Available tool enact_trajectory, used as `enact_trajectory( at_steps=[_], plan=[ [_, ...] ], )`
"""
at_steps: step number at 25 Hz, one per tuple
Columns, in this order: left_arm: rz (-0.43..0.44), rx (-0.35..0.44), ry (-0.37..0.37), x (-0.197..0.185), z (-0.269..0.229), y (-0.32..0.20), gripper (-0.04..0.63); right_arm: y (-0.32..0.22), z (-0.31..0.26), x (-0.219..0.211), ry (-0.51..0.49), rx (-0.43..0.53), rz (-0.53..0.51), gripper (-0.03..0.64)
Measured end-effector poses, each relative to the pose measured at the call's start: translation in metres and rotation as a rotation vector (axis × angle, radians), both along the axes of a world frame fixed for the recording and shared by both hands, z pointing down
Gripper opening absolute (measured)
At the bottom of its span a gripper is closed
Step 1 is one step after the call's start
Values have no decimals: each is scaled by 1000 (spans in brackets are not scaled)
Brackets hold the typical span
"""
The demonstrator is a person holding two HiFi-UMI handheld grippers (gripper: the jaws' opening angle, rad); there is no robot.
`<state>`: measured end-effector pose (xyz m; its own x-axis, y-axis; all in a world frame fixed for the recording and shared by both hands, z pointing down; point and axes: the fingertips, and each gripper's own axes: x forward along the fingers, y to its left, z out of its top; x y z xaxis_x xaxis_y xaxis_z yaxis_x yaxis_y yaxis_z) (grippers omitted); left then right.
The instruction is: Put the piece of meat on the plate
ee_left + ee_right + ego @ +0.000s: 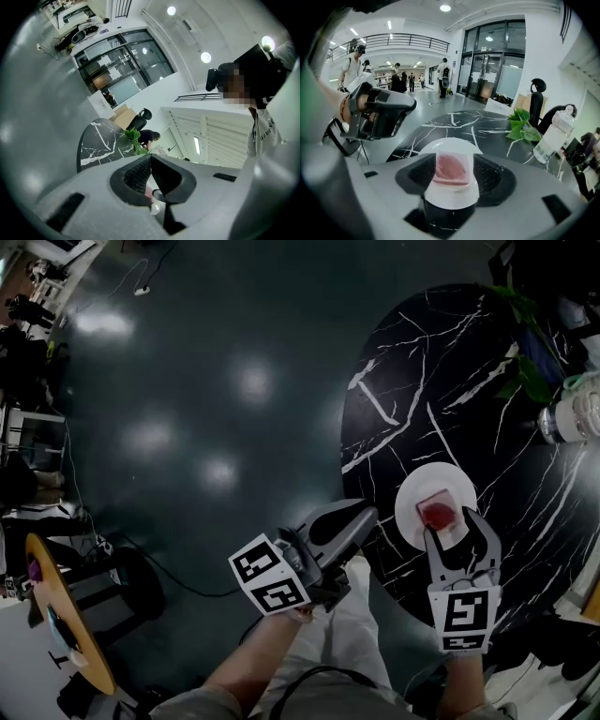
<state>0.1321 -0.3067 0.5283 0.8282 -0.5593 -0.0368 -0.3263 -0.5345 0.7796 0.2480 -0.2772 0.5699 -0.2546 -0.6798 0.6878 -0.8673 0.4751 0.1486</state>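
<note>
On black marble table [422, 381] over glossy floor [234, 381]: meat [436, 514] on plate [412, 488], right tool [450, 523] apart, left tool [361, 517] together.

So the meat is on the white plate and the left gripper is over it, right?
No: the right gripper is over the meat on the white plate. The head view shows the left gripper off to the side.

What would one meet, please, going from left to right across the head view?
Round wooden table → left hand-held gripper → white plate bearing the piece of meat → clear bottle.
</note>
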Motion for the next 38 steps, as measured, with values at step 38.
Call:
enact_trajectory(
  at_steps=[38],
  plan=[
    [107,122,58,16,-150,20,11,47,-149,-10,-157,59,67,12]
  ],
)
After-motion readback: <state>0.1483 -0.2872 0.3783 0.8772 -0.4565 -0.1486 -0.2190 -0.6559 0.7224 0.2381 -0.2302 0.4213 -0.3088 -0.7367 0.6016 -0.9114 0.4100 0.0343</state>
